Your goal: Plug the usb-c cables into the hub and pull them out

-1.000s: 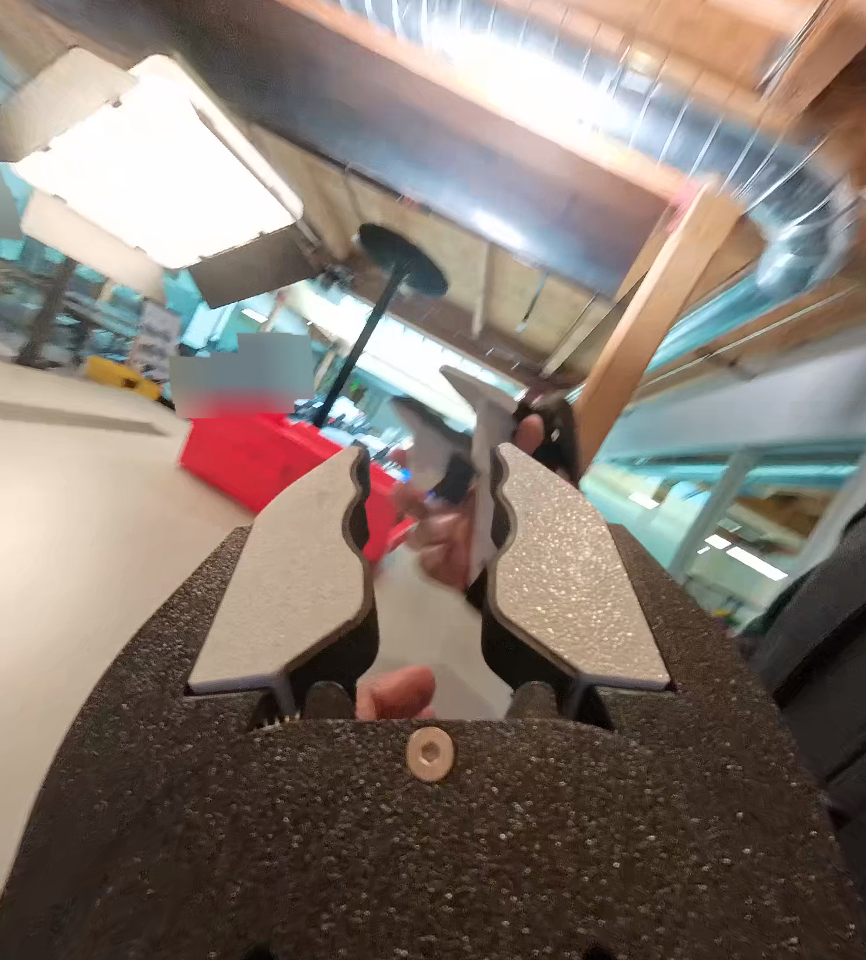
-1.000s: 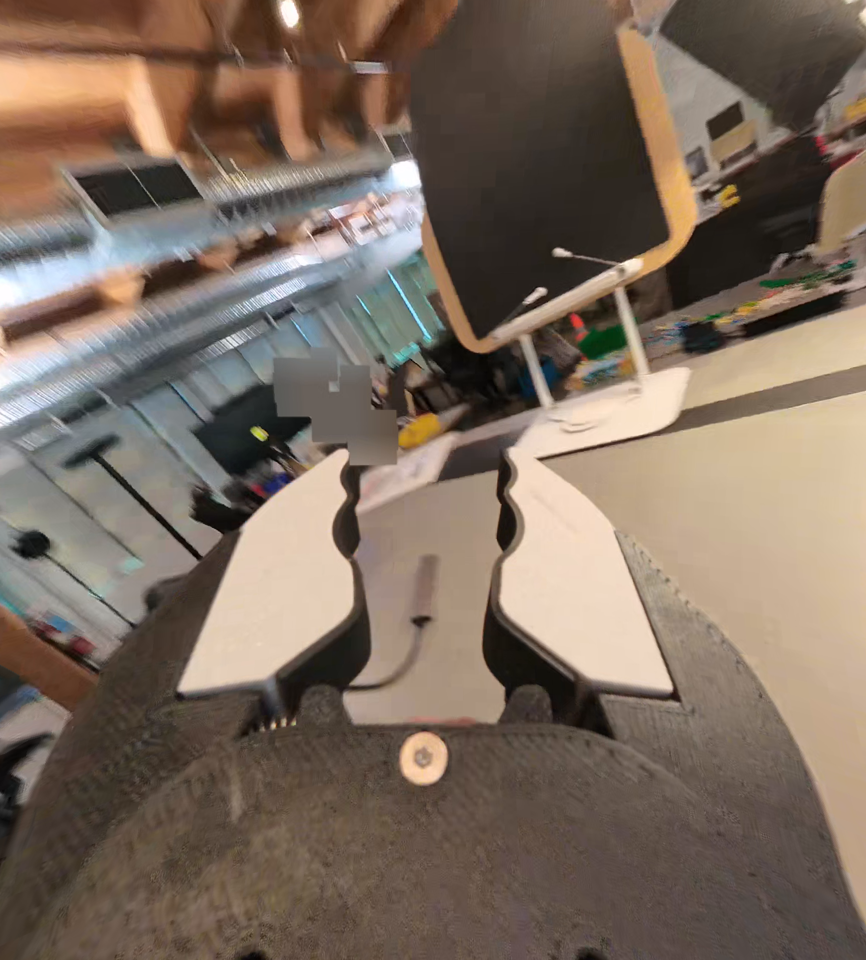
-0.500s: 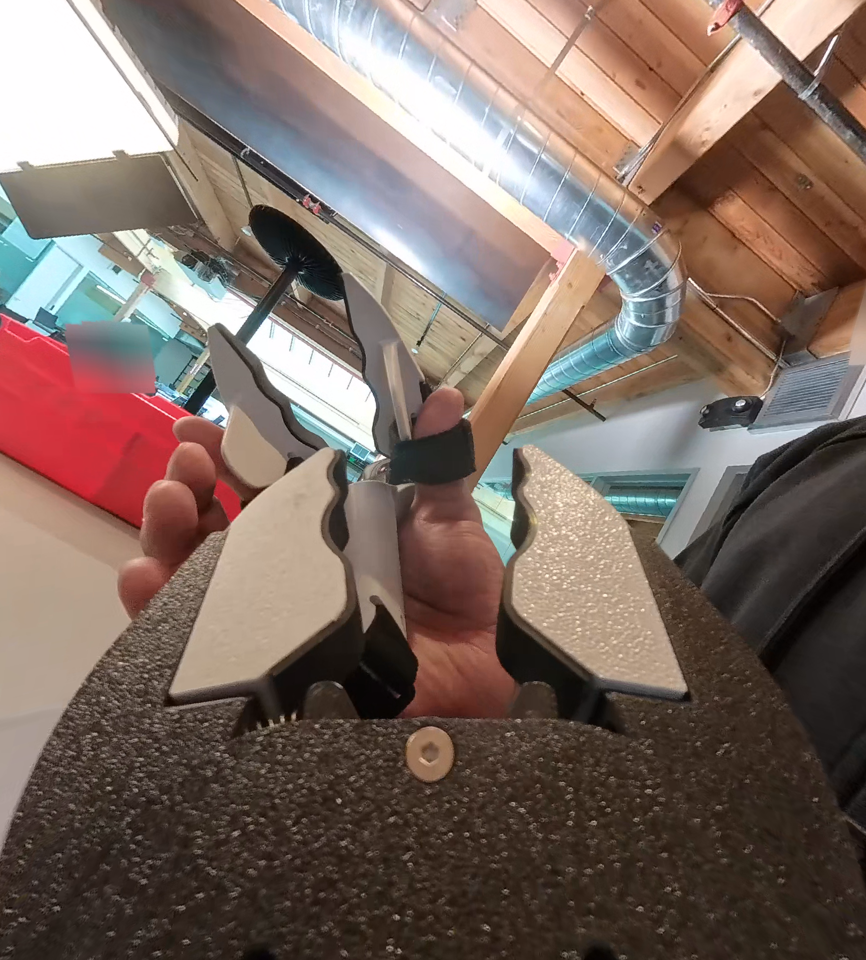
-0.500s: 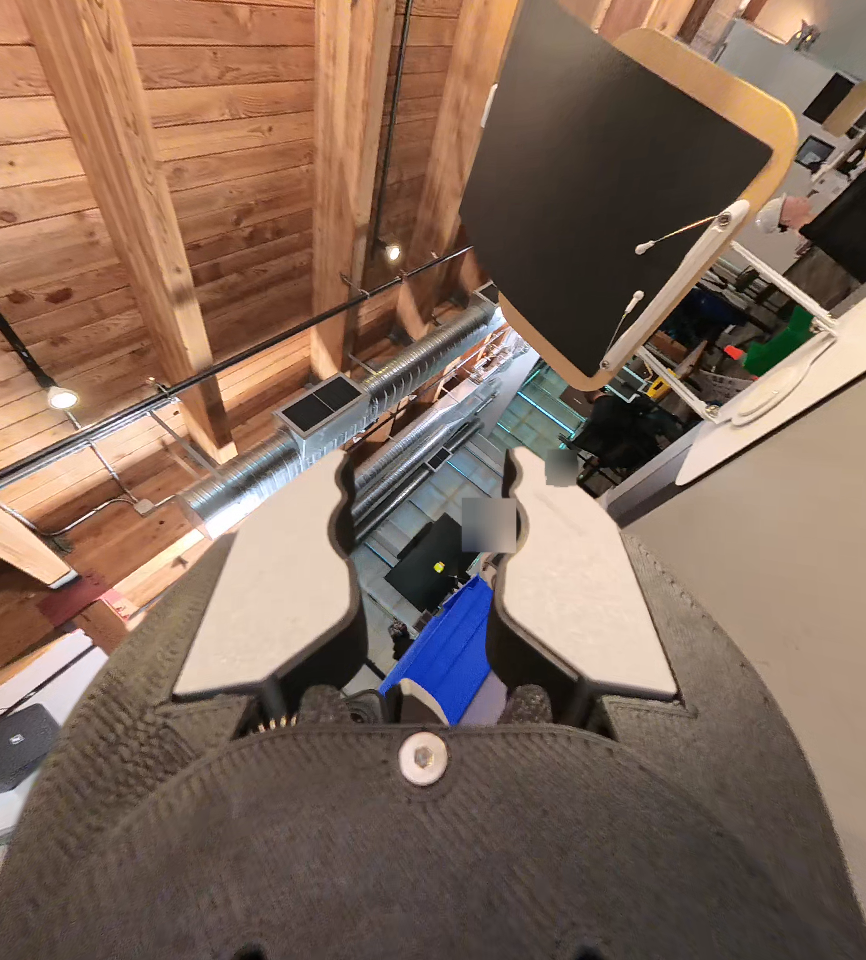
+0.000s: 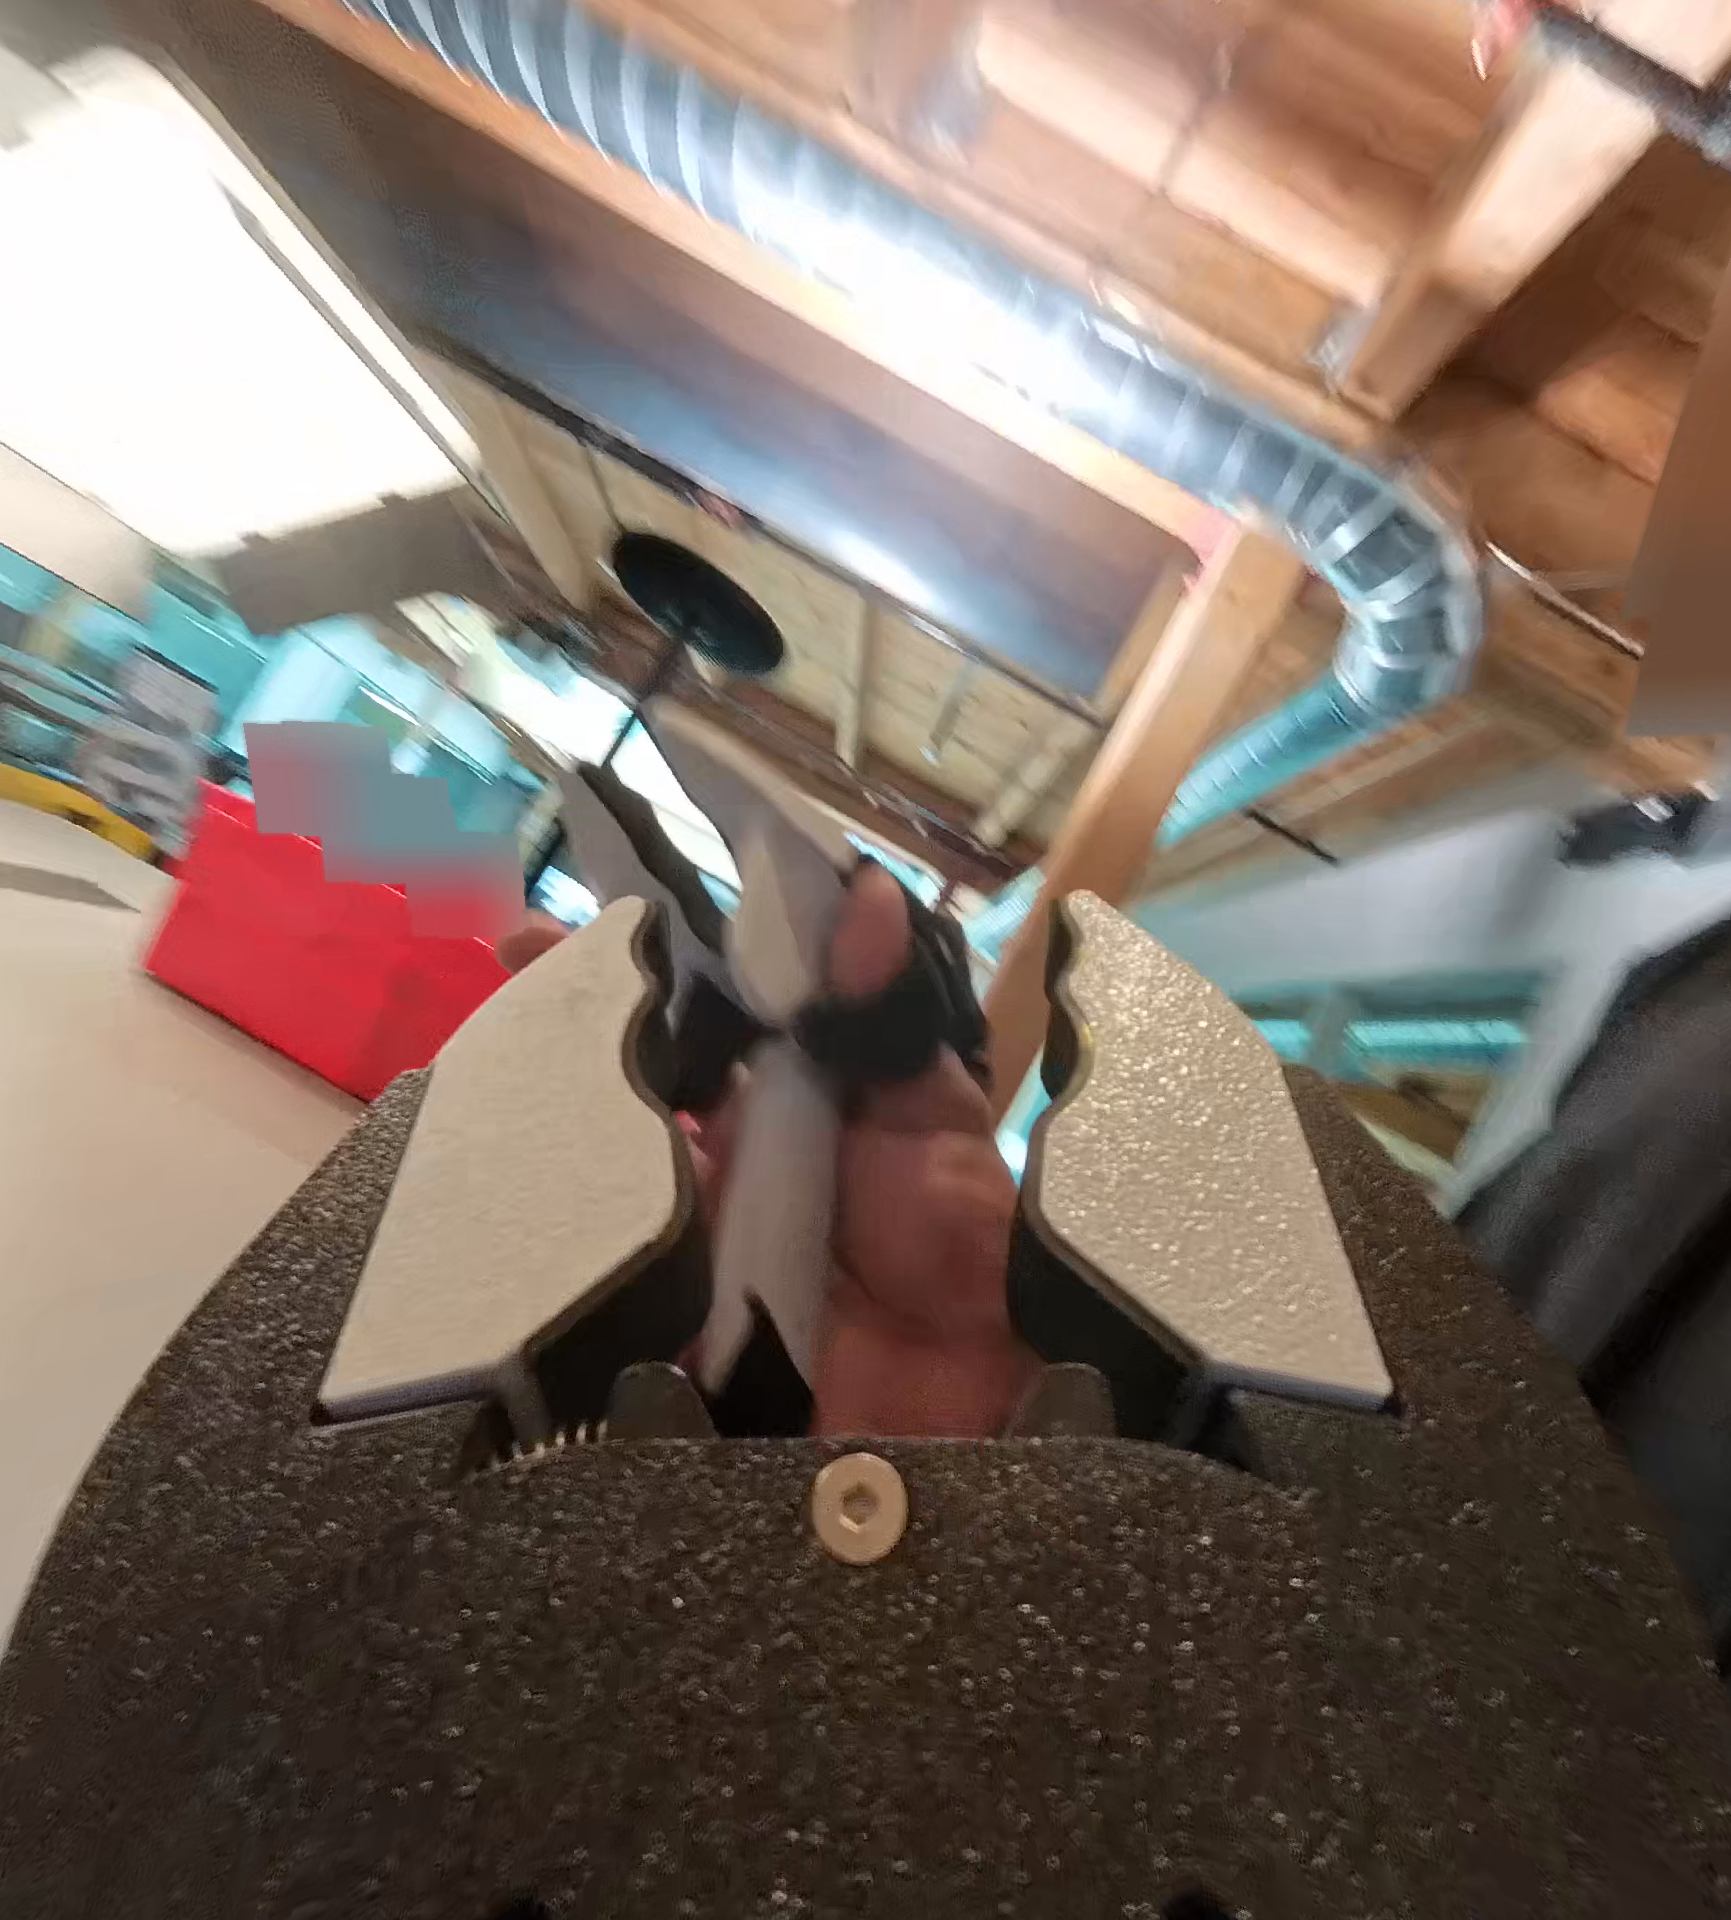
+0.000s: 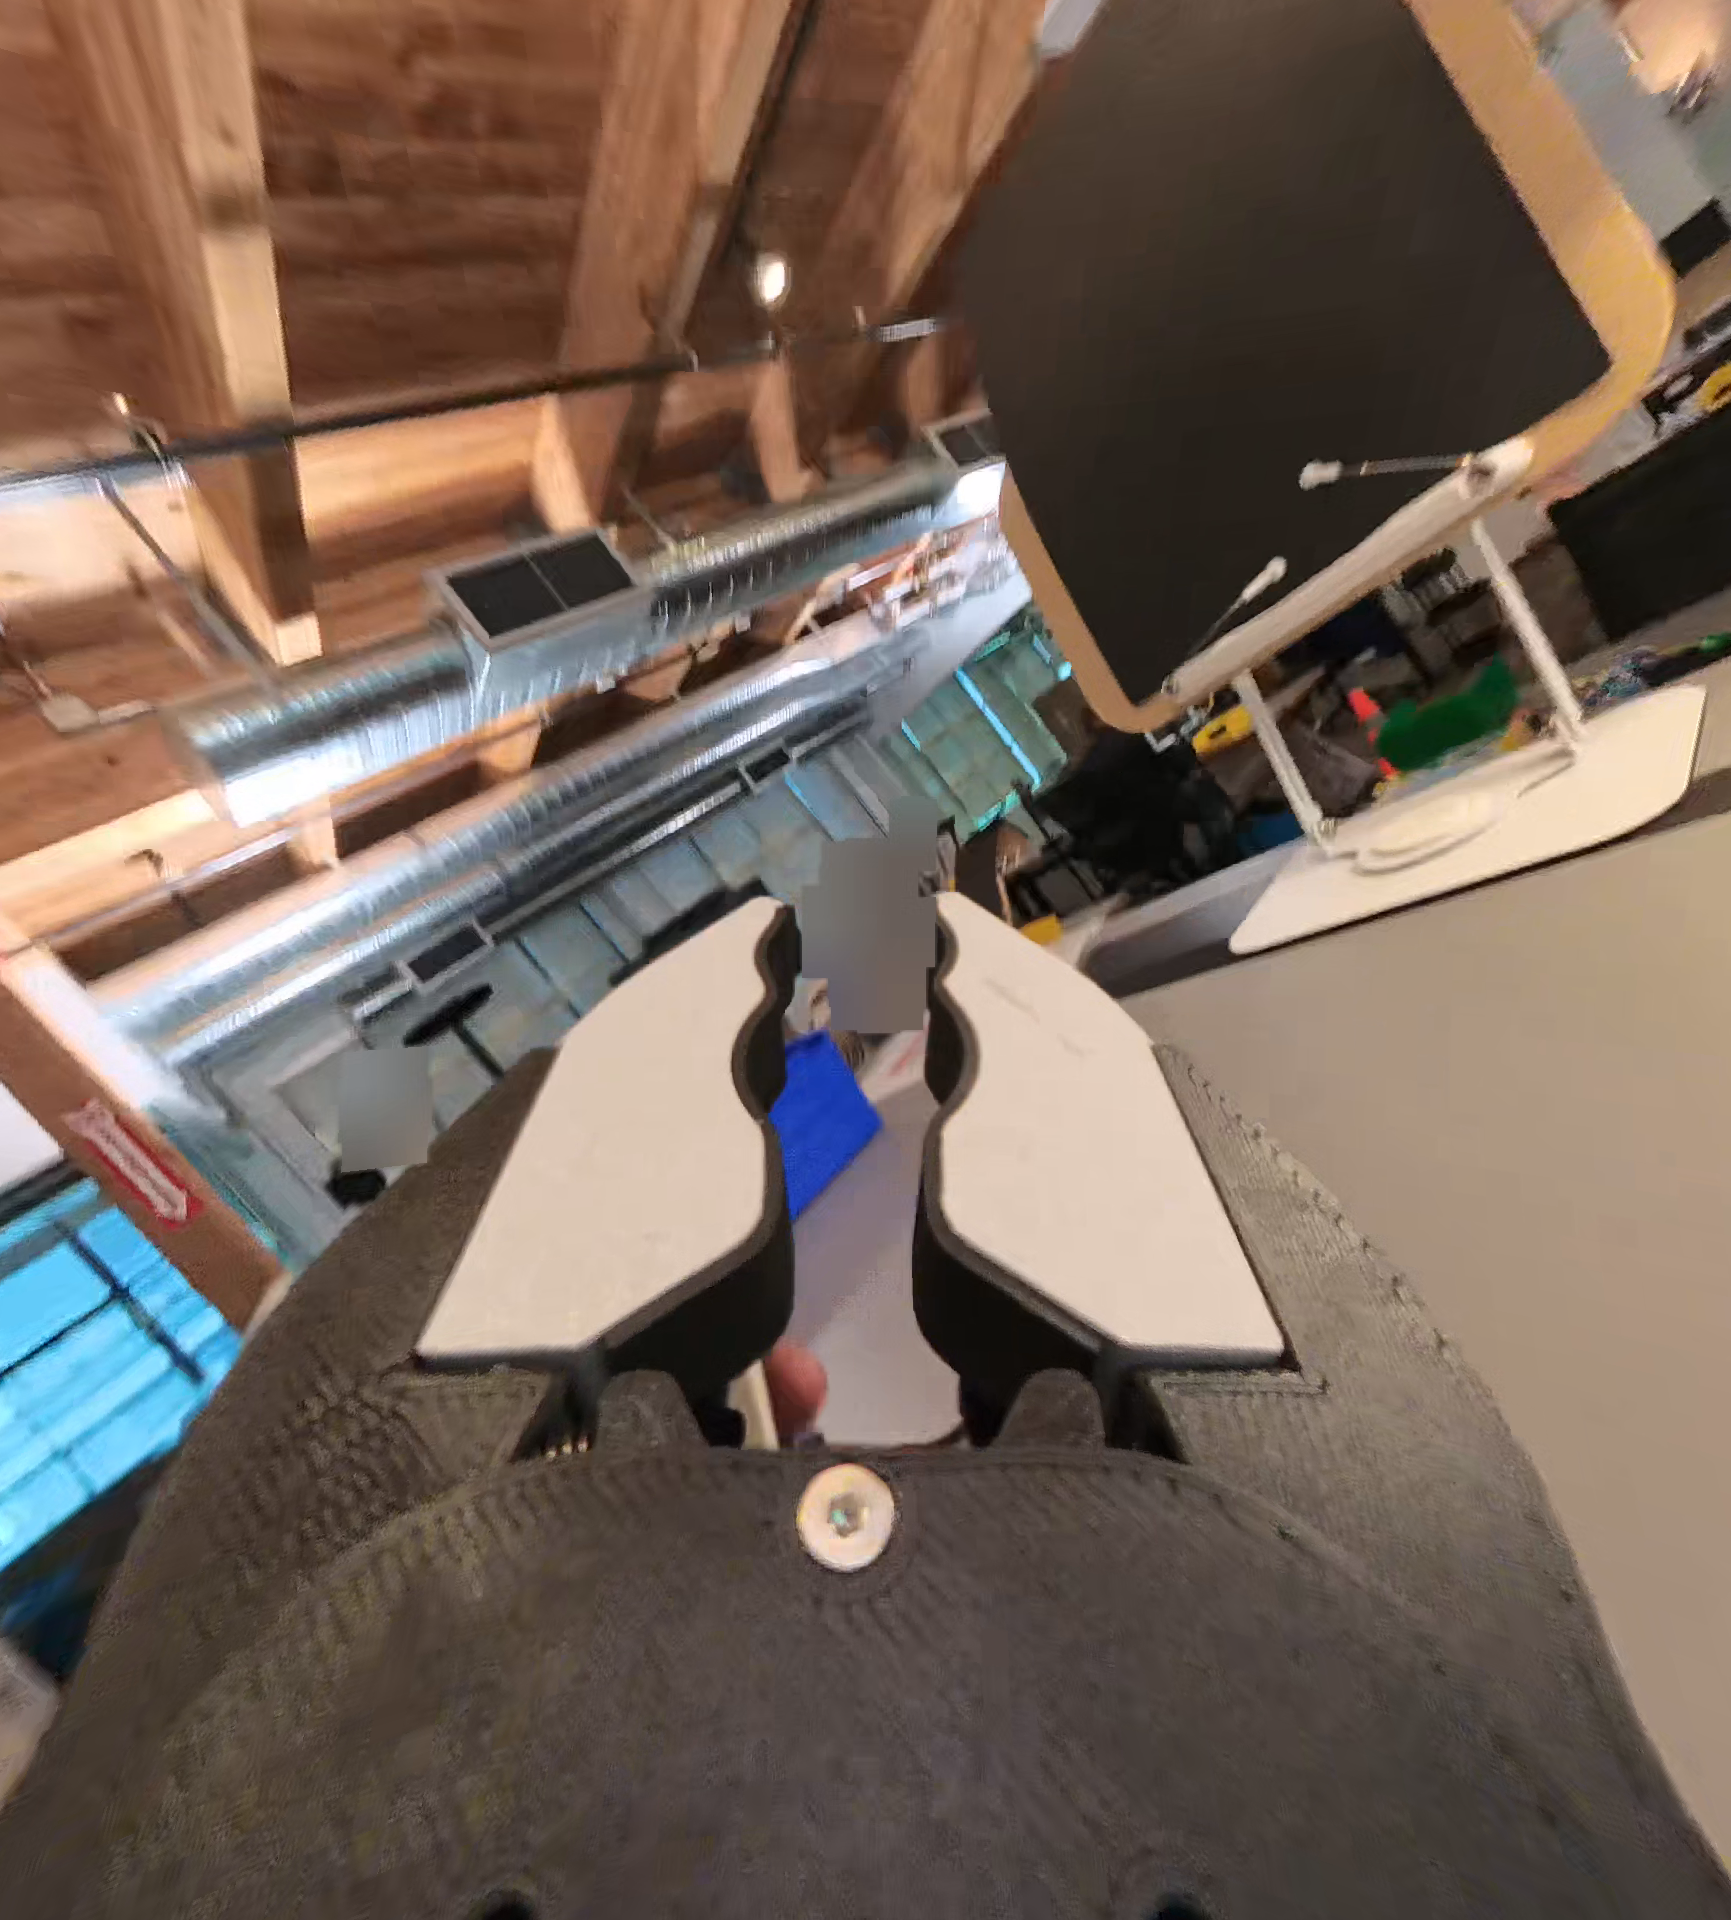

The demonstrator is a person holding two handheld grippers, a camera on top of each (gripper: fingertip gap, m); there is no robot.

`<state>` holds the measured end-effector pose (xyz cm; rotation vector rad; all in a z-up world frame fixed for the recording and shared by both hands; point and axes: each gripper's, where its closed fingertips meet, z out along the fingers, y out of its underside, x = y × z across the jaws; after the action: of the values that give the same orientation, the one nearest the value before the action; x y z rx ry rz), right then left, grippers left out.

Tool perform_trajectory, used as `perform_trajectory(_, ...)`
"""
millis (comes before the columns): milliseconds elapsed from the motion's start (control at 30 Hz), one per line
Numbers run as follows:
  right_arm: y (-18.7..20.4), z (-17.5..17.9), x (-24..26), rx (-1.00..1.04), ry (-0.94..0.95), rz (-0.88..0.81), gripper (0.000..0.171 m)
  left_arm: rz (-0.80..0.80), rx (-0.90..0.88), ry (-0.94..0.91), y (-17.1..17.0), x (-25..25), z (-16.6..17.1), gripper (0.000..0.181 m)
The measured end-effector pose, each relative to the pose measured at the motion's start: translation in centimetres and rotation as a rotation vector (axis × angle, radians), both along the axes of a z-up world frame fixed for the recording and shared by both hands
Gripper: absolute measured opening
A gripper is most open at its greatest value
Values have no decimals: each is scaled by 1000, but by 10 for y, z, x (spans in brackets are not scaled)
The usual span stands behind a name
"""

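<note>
No hub or USB-C cable shows in either view. My left gripper [image 5: 850, 914] is open and empty, raised off the table and tilted up towards the ceiling. Between its fingers I see a person's hand [image 5: 902, 1195] holding the right gripper [image 5: 736, 904], blurred and close in front. In the right wrist view my right gripper [image 6: 861, 914] is empty; its jaws stand a narrow gap apart and it points over the table's far edge into the room.
A red bin [image 5: 321, 966] stands on the grey table [image 5: 30, 1143] at the left. A dark sleeve [image 5: 1671, 1195] is at the right. A black panel on a white stand [image 6: 1256, 312] rises over the table [image 6: 1463, 1143]. A blue bin [image 6: 825, 1132] lies beyond.
The right jaws have narrowed. Both views swung up towards the ceiling and have come partly back down. The hub seen between the right fingers a second ago is out of view.
</note>
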<state>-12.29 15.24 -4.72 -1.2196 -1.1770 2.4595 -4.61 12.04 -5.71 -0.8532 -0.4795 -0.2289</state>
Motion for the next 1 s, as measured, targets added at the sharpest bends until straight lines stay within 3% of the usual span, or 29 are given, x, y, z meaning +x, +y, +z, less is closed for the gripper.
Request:
perform_trajectory(100,-34,-16,22,75,5,205,26,212,131,-10,-53,-28,13,70)
perform_trajectory(300,-113,-34,80,125,13,582,38,292,309,-56,-94,-41,26,71)
perform_trajectory(500,-144,-44,99,172,21,713,46,320,390,-57,-123,-36,36,64)
perform_trajectory(700,-150,-13,115,48,107,784,48,280,596,-20,-158,-22,63,57)
perform_trajectory(800,-161,-30,116,116,74,790,53,407,318,-44,-142,-33,53,32)
perform_trajectory(867,-158,-34,104,105,57,727,39,522,100,-48,-140,-47,37,19)
perform_trajectory(1000,-155,-69,73,366,-40,559,38,820,-559,34,-170,-85,-5,20)
